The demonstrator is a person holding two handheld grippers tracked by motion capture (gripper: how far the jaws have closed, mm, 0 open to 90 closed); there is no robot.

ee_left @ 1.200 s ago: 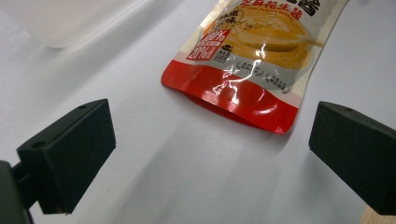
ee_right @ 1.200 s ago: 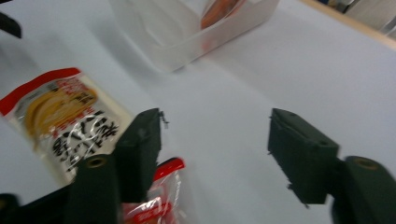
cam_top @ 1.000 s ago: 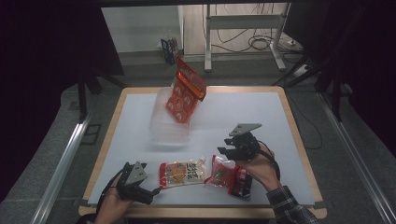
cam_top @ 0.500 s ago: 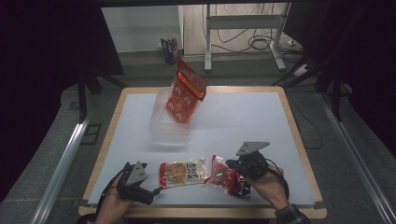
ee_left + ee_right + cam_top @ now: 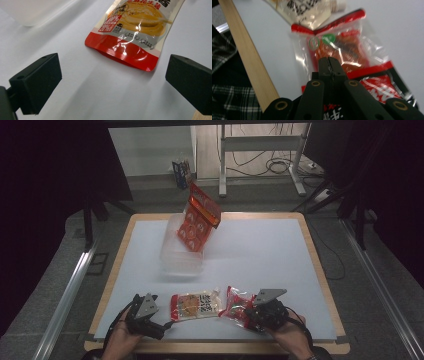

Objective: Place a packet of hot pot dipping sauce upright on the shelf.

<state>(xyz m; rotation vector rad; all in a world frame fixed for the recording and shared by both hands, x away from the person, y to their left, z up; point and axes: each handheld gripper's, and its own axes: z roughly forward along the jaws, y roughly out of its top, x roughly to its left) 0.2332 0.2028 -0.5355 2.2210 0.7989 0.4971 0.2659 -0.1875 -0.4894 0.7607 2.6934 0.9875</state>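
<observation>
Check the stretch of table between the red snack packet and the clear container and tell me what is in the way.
Nothing visible blocks it. The right hand-held gripper is shut on the red snack packet; the table toward the clear container lies bare. The sauce pouch lies left of the packet, off that line.

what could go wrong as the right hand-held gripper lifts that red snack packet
1. The right hand-held gripper pinches thin film on the red snack packet, which may slip or tear.
2. Its far end touches the noodle packet, which could get dragged.
3. The packet lies near the table edge and could fall off.
</observation>
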